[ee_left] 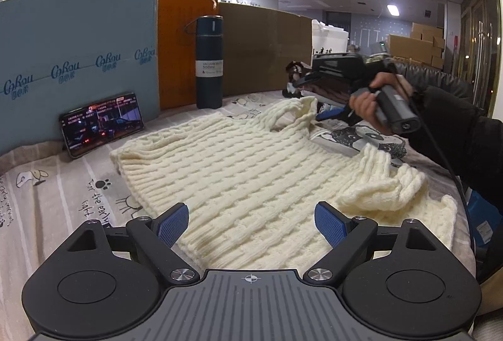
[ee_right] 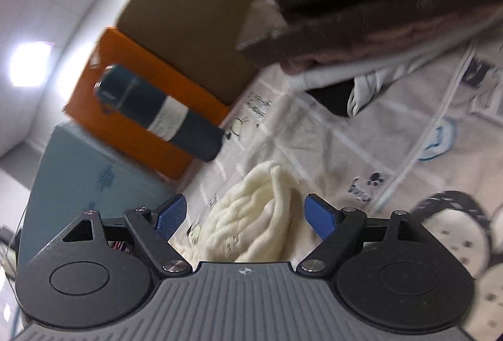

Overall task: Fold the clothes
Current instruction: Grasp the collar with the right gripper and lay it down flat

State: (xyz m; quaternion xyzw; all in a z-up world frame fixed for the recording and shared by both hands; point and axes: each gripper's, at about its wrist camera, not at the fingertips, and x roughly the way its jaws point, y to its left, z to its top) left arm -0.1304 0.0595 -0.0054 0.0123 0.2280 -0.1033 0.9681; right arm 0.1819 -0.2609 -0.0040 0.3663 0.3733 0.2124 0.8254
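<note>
A dark flask [ee_left: 209, 61] labelled "500ml" stands by a "Cohou" board [ee_left: 78, 64] (office ceiling lights above) behind the cream sweater [ee_left: 251, 177] on the cartoon-printed sheet [ee_left: 47, 199], both the left gripper [ee_left: 251, 223] and right gripper [ee_right: 245, 215] spread wide, empty.

Chunky ribbed cream knit sweater [ee_left: 251, 171] lies on smooth printed cloth sheet [ee_left: 63, 202].

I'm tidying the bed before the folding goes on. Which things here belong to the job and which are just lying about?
Part of the job:
- cream knitted sweater, spread on the bedsheet
- left gripper, open
- right gripper, open
- folded brown clothes, possibly a finished pile

Just lying about:
- dark flask
- phone
- orange box
</note>
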